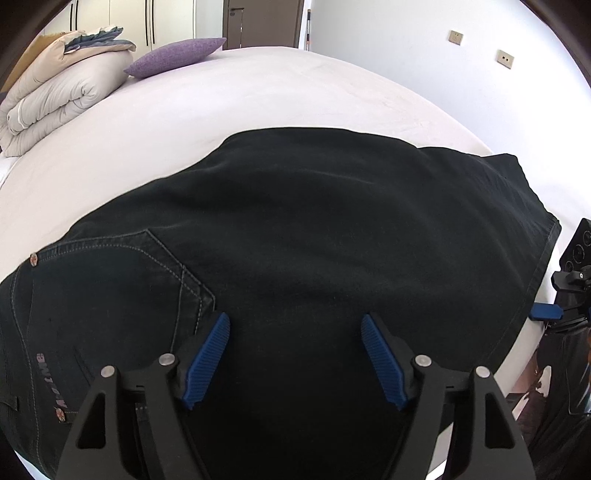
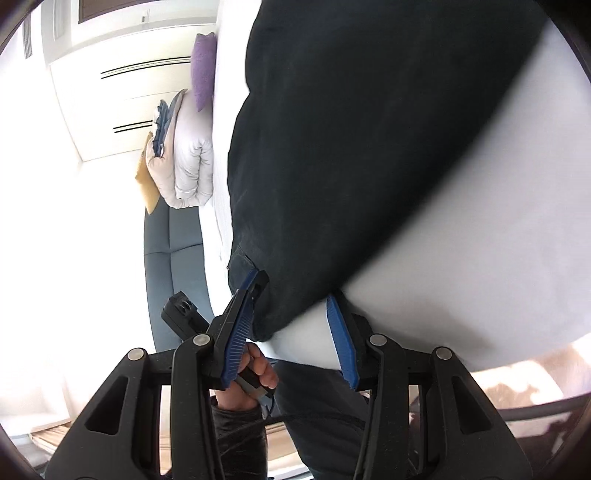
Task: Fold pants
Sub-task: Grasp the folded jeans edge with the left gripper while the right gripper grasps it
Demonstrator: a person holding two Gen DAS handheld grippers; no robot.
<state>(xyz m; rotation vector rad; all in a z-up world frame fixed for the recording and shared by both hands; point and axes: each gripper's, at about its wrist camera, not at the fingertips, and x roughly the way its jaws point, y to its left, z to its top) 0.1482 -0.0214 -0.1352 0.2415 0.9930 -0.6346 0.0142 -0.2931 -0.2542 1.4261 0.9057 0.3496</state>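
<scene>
Pants (image 1: 314, 229), black denim, are laid flat across the near part of a bed (image 1: 258, 92) covered with a white sheet; a stitched pocket (image 1: 122, 266), a metal rivet (image 1: 33, 259) and a small printed label (image 1: 40, 358) are seen at the left end of the garment in the left wrist view, while a hemmed edge runs down its right end close to the bed's side. Left tongs (image 1: 295, 360) are held over the dark cloth, angled downward, with the blue ribbed pads (image 1: 207, 363) spread wide and nothing pinched between them. Right tongs (image 2: 291, 332) are held released at the garment's corner: the blue pads (image 2: 341, 343) stand apart, and the lowest corner of the cloth lies in the gap, close to the left pad; no grip on it is shown. A hand (image 2: 258, 373) in a dark sleeve is seen behind these tongs, closed on the handle of the other tool. Folded pale duvet (image 1: 55, 99) is stacked at the far left of the bed, with a purple cushion (image 1: 177, 55) just beside it. White wardrobe doors (image 1: 155, 22) and a brown door (image 1: 266, 22) are recorded beyond the bed; two wall sockets (image 1: 480, 48) are set in the white wall to the right.
</scene>
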